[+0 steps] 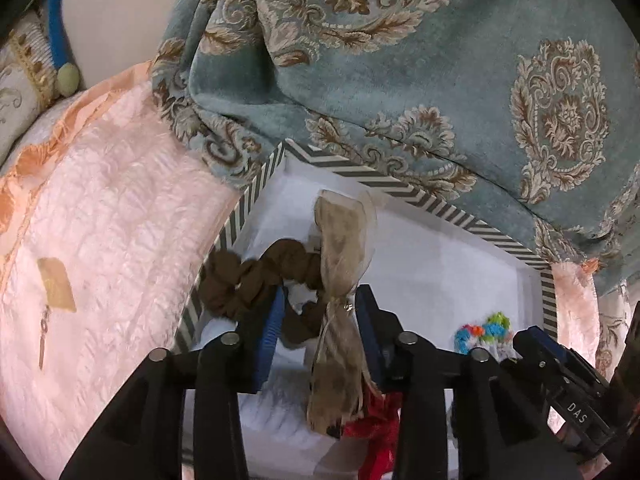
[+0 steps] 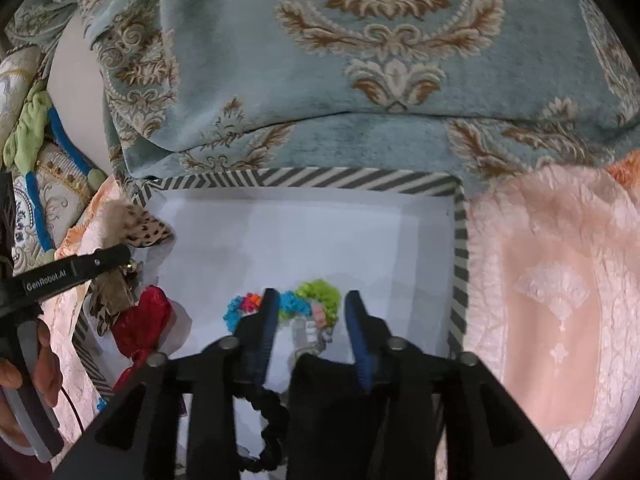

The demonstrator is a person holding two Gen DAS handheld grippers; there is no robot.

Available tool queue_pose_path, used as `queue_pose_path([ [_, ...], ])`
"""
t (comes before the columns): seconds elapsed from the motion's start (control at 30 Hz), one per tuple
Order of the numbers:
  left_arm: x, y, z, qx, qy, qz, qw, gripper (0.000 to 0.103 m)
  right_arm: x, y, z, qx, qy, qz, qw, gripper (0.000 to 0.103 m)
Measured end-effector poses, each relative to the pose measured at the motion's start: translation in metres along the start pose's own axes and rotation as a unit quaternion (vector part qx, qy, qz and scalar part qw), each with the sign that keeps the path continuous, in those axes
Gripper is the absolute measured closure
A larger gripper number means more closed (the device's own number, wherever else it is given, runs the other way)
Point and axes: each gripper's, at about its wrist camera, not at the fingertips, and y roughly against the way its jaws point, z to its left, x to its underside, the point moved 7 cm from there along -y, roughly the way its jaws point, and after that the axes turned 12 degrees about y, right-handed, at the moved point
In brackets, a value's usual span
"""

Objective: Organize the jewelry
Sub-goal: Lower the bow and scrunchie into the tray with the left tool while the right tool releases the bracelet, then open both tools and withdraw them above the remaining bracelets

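Left wrist view: we hold the left gripper [image 1: 320, 320] with jaws apart over the striped box [image 1: 400, 184], the brown bow scrunchie [image 1: 340, 248] hanging loose between them, while the right gripper [image 2: 312, 312] stands parted over the colourful scrunchie [image 2: 316, 296]; next, we judge, withdraw clear.

A pale pink quilted bedspread [image 2: 560, 280] is spread across the bed. Behind it, a teal damask cushion [image 1: 440, 80] with brown and cream medallions is propped. Left of the cushion, a plain cream wall [image 1: 120, 12] is seen.
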Motion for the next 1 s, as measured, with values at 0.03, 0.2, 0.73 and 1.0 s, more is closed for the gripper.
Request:
queue_pose_path([
  [0.03,0.002,0.004,0.000,-0.002,-0.001,-0.003,1.0000,0.081,0.002,0.005,0.001,0.001,0.002,-0.003,1.000,0.056],
  [0.2,0.018,0.036,0.005,-0.019,-0.014,-0.030,0.9993,0.081,0.006,0.034,0.014,0.004,0.016,-0.023,1.000,0.052],
  [0.73,0.087,0.112,0.027,-0.025,-0.030,-0.072,0.9967,0.081,0.046,0.119,0.073,0.024,0.049,-0.059,0.997,0.045],
  [1.0,0.114,0.136,0.034,-0.035,-0.043,-0.093,0.9941,0.081,0.077,0.138,0.096,0.027,0.062,-0.055,0.996,0.045],
])
